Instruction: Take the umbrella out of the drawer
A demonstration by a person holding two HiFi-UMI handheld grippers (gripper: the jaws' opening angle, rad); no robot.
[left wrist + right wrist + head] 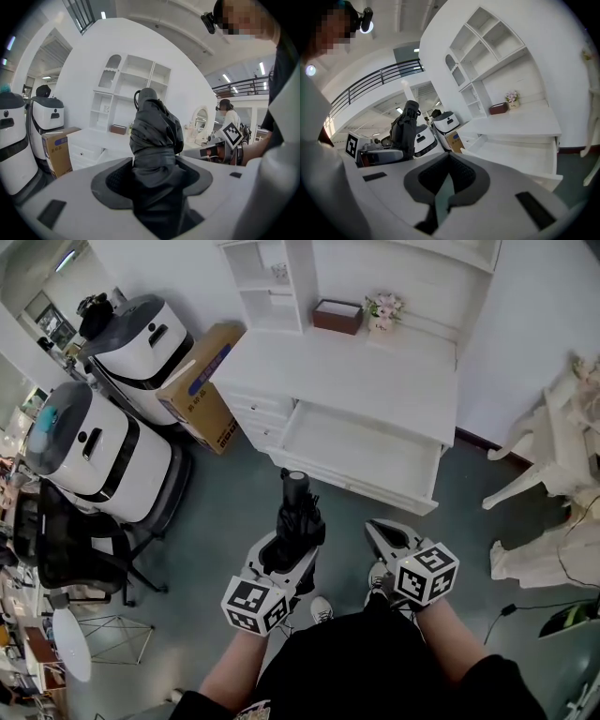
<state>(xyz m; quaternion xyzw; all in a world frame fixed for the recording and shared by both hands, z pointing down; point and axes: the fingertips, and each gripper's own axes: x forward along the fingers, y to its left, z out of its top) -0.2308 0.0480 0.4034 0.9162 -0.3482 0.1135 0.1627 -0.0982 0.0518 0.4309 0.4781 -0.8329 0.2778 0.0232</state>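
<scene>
The taking-out looks done. The left tongs [292, 542] are clamped on the folded umbrella [298, 514], their jaws spread wide around its bundled cloth. They hold it over the floor, well apart from the front edge of the open drawer [356, 486]. As far as the head view shows, the drawer's white inside has nothing in it. It hangs pulled out below the front edge of the white table [347, 371].

The right tongs [375, 529] are near the left ones. Their jaws are together with nothing between them.

What is left, I judge, is to carry the umbrella off or set it down. That calls for a steady hold, since the grip is on soft cloth that could slide. The free right tongs could push the drawer in if that is wanted.

The umbrella is a compact black one, collapsed short. Its fabric is gathered in loose, creased folds and cinched by a band just beyond the jaws. It sticks out past the jaws towards the table. Its far end is a rounded grey knob with what seems a thin loop beside it.
</scene>
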